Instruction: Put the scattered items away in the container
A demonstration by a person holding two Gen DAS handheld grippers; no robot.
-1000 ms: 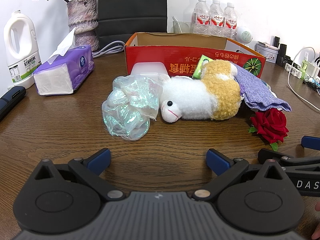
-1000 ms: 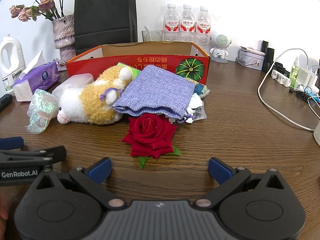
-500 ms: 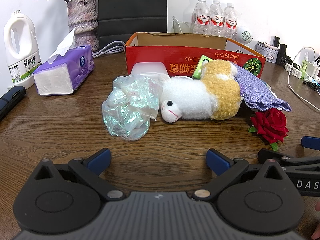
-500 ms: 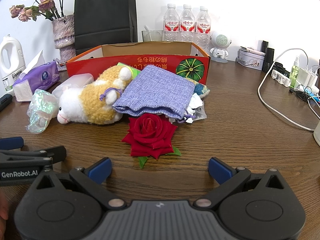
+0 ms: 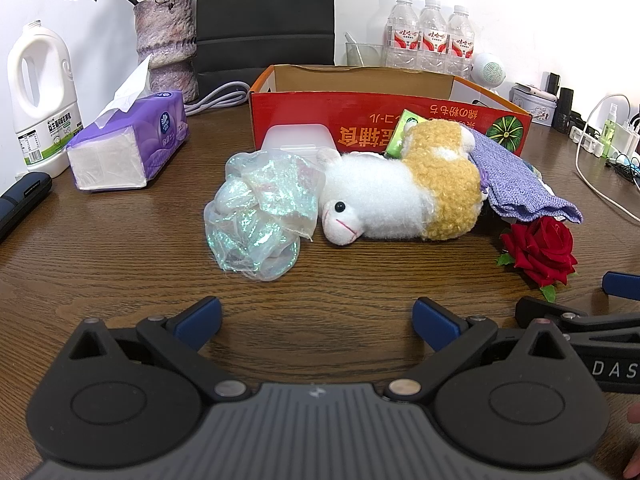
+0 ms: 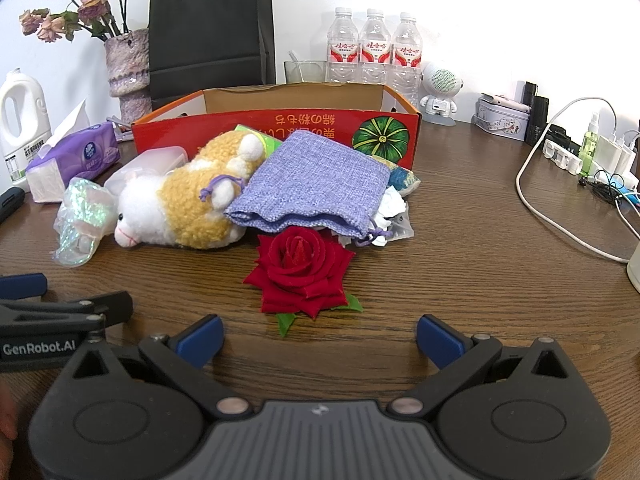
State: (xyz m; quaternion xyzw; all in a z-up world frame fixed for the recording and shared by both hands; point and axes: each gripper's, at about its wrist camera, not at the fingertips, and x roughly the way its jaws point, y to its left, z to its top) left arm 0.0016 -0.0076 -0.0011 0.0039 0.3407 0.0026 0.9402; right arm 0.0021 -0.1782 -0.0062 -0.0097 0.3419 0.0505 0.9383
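**Both tools wide apart above the desk, nothing in either**

The left tool (image 5: 316, 316) sits low over the wooden desk (image 5: 120, 264) with its blue-tipped fingers (image 5: 198, 316) spread wide; they touch nothing and only bare wood lies between them. The right tool (image 6: 320, 334) is just the same: fingers far apart, empty, held close to the desk. The two sit side by side, each one's edge showing in the other's camera.

Ahead of them the scattered items lie bunched against the near wall of the red cardboard box (image 5: 360, 120), all of them outside it on the desk. Directly in front of the left tool is a crumpled iridescent plastic bag (image 5: 260, 216), touching the snout end of a white and tan plush sheep (image 5: 400, 196) that lies on its side. A frosted plastic container (image 5: 298, 140) stands behind the bag, against the box. A purple cloth pouch (image 6: 316, 184) drapes over the sheep's back end, with crumpled white wrappers (image 6: 392, 212) under its right edge. A red fabric rose (image 6: 302, 272) lies just in front of the pouch, nearest the right tool and a little left of its centre line.

Off to the left stands a purple tissue pack (image 5: 128, 140) and a white jug (image 5: 40, 96); a white cable (image 6: 560, 200) runs across the right side.
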